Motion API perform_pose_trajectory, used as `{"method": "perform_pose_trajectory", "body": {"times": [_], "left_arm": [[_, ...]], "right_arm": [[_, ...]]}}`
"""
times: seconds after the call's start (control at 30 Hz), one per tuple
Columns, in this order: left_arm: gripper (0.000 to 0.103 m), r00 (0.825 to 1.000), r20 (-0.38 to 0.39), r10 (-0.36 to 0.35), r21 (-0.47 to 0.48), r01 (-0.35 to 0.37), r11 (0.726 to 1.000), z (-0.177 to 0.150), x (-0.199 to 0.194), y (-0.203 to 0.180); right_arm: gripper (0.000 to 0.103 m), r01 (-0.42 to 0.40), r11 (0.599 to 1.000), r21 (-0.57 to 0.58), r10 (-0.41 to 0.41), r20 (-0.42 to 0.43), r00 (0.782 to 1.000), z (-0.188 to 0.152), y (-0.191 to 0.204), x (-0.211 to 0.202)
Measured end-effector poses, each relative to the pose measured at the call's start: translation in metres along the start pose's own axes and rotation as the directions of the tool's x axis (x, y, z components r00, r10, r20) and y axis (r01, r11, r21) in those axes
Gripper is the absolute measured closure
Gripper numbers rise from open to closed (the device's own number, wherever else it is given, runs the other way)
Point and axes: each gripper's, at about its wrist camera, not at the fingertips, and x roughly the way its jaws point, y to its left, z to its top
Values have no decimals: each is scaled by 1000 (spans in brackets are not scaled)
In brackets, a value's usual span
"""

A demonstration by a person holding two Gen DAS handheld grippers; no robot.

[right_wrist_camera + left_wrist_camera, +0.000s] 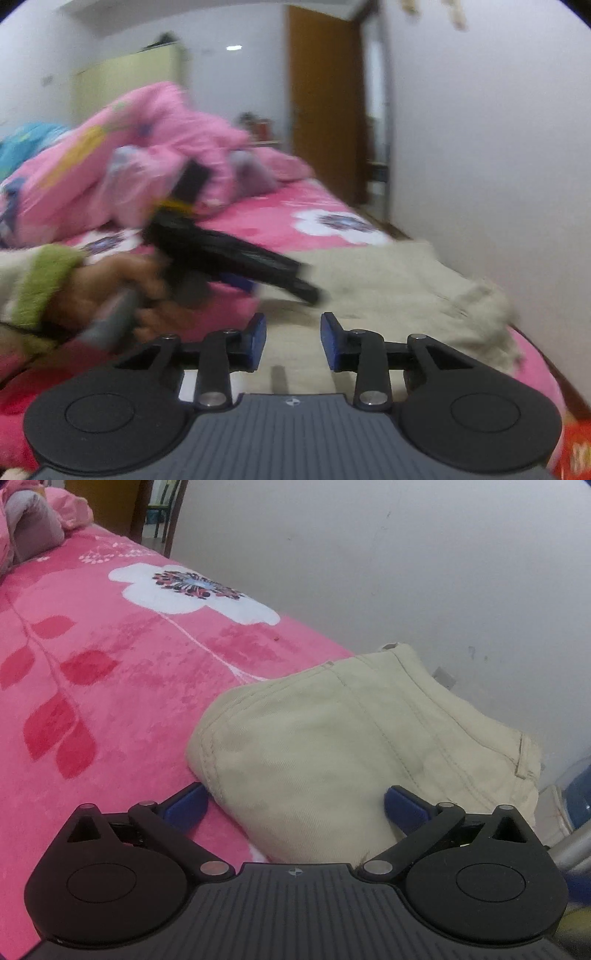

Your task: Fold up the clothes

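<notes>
Left wrist view: black linkage arms and blue pads of the left claw (pixel 295 805) fill the foreground, the jaws spread wide, released. Folded beige trousers (pixel 351 746) lie between and beyond the pads; the left pad (pixel 184 805) sits just beside the garment's rounded fold, the right pad (pixel 402 808) lies against the cloth, and neither clenches it. These trousers rest on the pink flowered bedspread (pixel 110 686), at its edge nearest the white wall (pixel 406 554). Beyond the trousers, toward the head of the bed, lies a crumpled pink quilt (pixel 70 509).

Right wrist view: blue pads of the right claw (pixel 293 339) stand partly closed with a clear gap, nothing gripped. Beige trousers (pixel 399 280) lie directly beyond the pads, spread along the bed beside the wall (pixel 498 147). Left of the trousers, a hand (pixel 125 288) with a green fuzzy cuff (pixel 40 288) holds the left claw (pixel 295 284), blurred, its tip over the garment. Behind the trousers sits the pink quilt (pixel 140 158); farther off stand a wooden door (pixel 321 99) and a pale wardrobe (pixel 125 77). No container is discernible in this view.
</notes>
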Motion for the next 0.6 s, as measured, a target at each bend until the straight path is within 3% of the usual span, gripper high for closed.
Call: {"method": "perform_pose_trajectory", "body": {"times": [0.07, 0.13, 0.17, 0.23, 0.33, 0.43, 0.5, 0.6], "left_arm": [[0, 1000, -5, -1, 0, 1, 1000, 3, 0, -1], [0, 1000, -7, -1, 7, 1, 1000, 3, 0, -2], [0, 1000, -8, -2, 8, 2, 1000, 3, 0, -2], [0, 1000, -10, -4, 9, 5, 1000, 4, -1, -2], [0, 1000, -9, -7, 13, 7, 1000, 4, -1, -2], [0, 1000, -7, -12, 22, 12, 1000, 4, 0, -2], [0, 1000, -7, -16, 28, 16, 999, 4, 1, -2], [0, 1000, -6, -14, 44, 14, 999, 3, 3, -2]], "right_arm": [[68, 32, 990, -134, -38, -41, 998, -7, 23, 7], [67, 103, 958, -269, -128, -80, 988, -19, 44, 18], [61, 127, 933, -335, -164, -83, 983, -24, 52, 21], [53, 167, 871, -463, -227, -77, 971, -36, 70, 26], [55, 257, 720, -644, -361, -31, 932, -58, 86, 32], [79, 260, 755, -603, -352, -37, 935, -54, 83, 22], [82, 267, 736, -622, -368, -36, 929, -51, 86, 18], [82, 227, 752, -619, -356, -92, 930, -58, 85, 21]]}}
